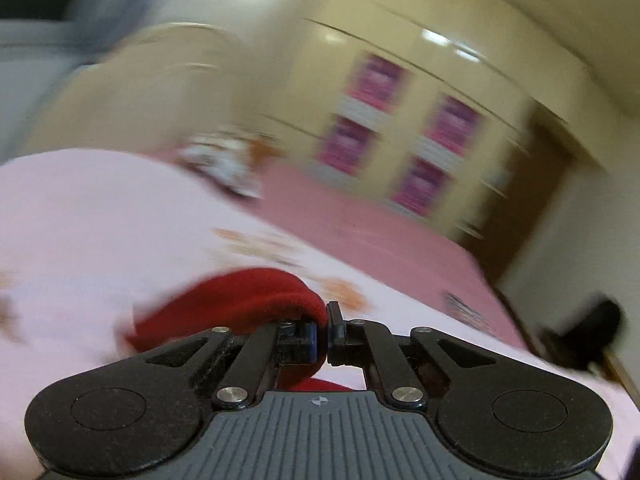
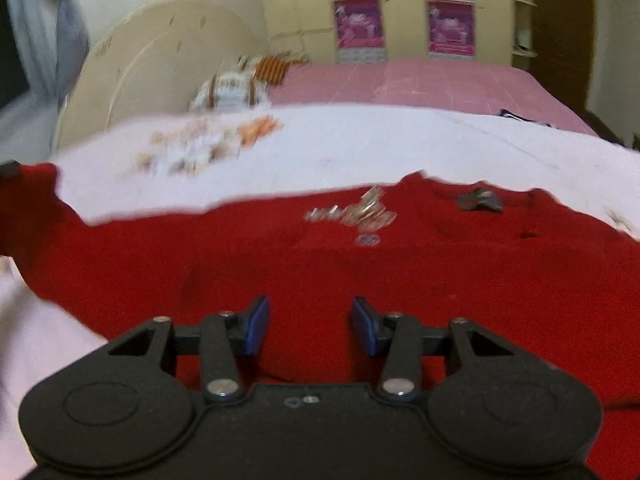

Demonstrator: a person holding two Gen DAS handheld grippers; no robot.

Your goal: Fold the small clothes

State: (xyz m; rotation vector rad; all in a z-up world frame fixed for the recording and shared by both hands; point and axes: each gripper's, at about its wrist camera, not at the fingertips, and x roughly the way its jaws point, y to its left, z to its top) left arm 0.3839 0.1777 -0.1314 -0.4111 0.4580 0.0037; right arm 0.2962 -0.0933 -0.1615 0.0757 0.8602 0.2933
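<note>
A small red garment (image 2: pixel 280 248) with a silver print on its chest lies spread on a pale pink sheet (image 2: pixel 360 148) on the bed. My right gripper (image 2: pixel 310 326) is open and hovers just above the red cloth, holding nothing. My left gripper (image 1: pixel 323 336) is shut on an edge of the same red garment (image 1: pixel 240 300), and the cloth bunches up in a fold over the left finger. The left wrist view is blurred by motion.
The pink bed (image 2: pixel 420 80) stretches back to a cream headboard (image 2: pixel 152 52) at the left. A patterned pillow (image 2: pixel 232 88) lies near it. A cream wardrobe with pink posters (image 2: pixel 400 28) stands behind. A dark object (image 1: pixel 592 328) sits at the bed's right edge.
</note>
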